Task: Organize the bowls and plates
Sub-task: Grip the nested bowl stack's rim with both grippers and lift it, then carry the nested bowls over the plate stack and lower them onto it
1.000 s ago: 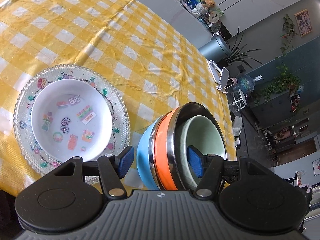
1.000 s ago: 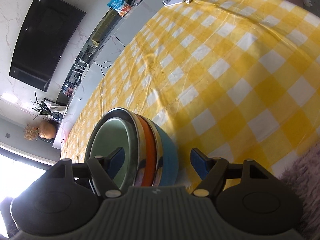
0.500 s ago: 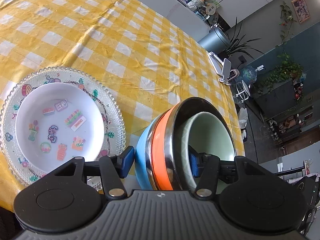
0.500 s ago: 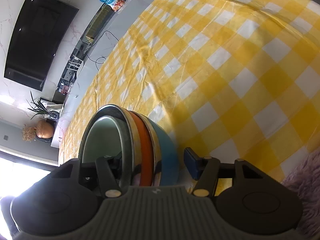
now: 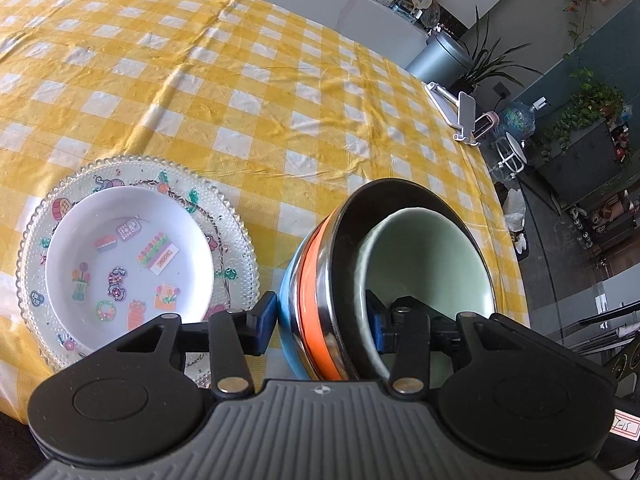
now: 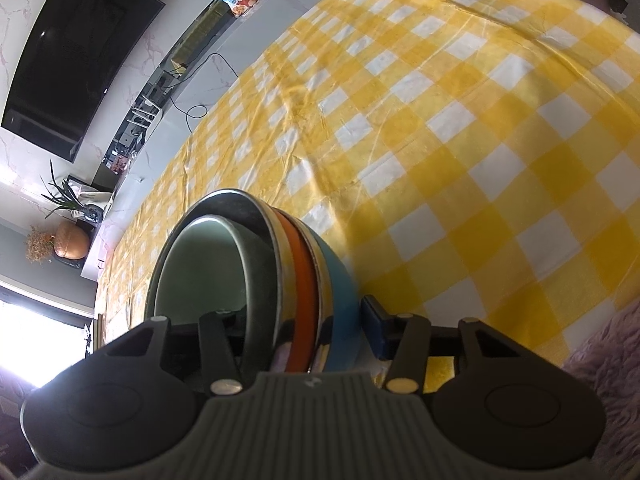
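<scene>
yellow-and-white checked cloth covers the tabletop (image 5: 248, 80), creased in places; beyond it a grey counter with snack bags, a dark tv (image 6: 76, 56) on a marble wall, potted plants and a phone stand (image 5: 464, 114) at the far edge.

near the front edge sits the bowl stack (image 5: 384, 280): a pale green bowl nested in a steel one, over orange and blue shells. just beside it lies a white dish (image 5: 128, 260) on a beaded glass plate (image 5: 236, 220).

the left gripper (image 5: 322, 322) straddles one side of the stack's wall, one finger outside the blue shell, the other inside the green bowl; the right gripper (image 6: 304, 328) does the same on the opposite side. both pairs of fingers have just been closing, and the pads look to be touching the wall, so each seems to be gripping the stack.

judgement: to do the lift well, seat both grips evenly before raising, keep the hands level with each other so the nested bowls do not slide or tip, and clear the plate's rim on the way.
</scene>
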The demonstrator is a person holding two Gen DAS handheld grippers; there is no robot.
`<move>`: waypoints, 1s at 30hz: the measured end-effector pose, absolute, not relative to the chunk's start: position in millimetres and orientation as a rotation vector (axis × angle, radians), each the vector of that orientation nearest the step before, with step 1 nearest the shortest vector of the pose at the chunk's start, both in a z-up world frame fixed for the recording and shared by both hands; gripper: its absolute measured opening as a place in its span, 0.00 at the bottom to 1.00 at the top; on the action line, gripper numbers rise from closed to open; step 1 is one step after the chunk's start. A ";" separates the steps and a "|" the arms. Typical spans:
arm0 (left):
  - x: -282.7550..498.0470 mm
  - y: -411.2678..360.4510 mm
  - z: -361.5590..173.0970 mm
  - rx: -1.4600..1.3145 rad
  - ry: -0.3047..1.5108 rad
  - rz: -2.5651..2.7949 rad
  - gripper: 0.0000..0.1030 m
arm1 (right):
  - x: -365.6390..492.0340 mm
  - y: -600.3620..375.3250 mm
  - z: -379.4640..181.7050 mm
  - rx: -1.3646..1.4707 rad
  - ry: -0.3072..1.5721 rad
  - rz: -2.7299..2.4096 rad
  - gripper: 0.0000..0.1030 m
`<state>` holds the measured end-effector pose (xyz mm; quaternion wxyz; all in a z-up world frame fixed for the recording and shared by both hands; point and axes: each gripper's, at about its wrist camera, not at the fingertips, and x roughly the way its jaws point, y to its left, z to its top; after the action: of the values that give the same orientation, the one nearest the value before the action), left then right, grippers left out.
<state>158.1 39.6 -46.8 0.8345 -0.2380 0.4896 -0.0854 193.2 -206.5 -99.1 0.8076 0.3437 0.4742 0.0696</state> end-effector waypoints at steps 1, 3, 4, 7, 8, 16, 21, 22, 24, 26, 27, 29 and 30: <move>157.9 40.3 -47.1 -0.509 1.038 -0.182 0.49 | 192.9 -206.2 -98.8 0.734 1.013 0.149 0.48; 157.8 41.7 -47.7 -0.517 1.038 -0.183 0.49 | 192.8 -204.8 -97.7 0.726 1.008 0.150 0.48; 158.5 42.1 -47.5 -0.523 1.039 -0.182 0.49 | 192.4 -204.1 -97.0 0.722 1.006 0.150 0.48; 157.9 42.6 -46.8 -0.524 1.041 -0.181 0.49 | 192.4 -204.1 -96.7 0.723 1.004 0.150 0.46; 157.4 42.5 -46.2 -0.521 1.041 -0.180 0.49 | 192.2 -204.8 -97.0 0.731 1.008 0.150 0.46; 147.7 48.4 -32.5 -0.523 1.017 -0.178 0.49 | 185.3 -200.4 -85.7 0.742 1.000 0.155 0.46; 137.7 63.5 -9.5 -0.510 0.978 -0.167 0.49 | 180.4 -187.9 -67.6 0.752 0.991 0.188 0.46; 136.0 69.0 -6.1 -0.519 0.970 -0.162 0.49 | 180.1 -184.2 -64.3 0.748 0.989 0.194 0.46; 131.5 80.5 -0.1 -0.538 0.954 -0.152 0.49 | 179.9 -171.0 -54.1 0.727 0.982 0.210 0.46; 126.4 92.0 5.9 -0.546 0.934 -0.135 0.49 | 179.8 -158.7 -47.3 0.712 0.979 0.229 0.46; 124.6 97.8 8.5 -0.549 0.925 -0.125 0.49 | 180.1 -151.8 -44.6 0.708 0.981 0.240 0.46; 121.5 109.0 11.1 -0.556 0.913 -0.110 0.49 | 181.3 -139.9 -41.1 0.702 0.989 0.259 0.46; 119.7 114.8 11.5 -0.562 0.910 -0.102 0.49 | 181.7 -133.4 -39.7 0.696 0.993 0.268 0.46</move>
<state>119.7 114.8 11.5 0.8593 -0.2675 0.4332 -0.0485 181.7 -133.4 -39.7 0.8133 0.3260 0.4653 0.1254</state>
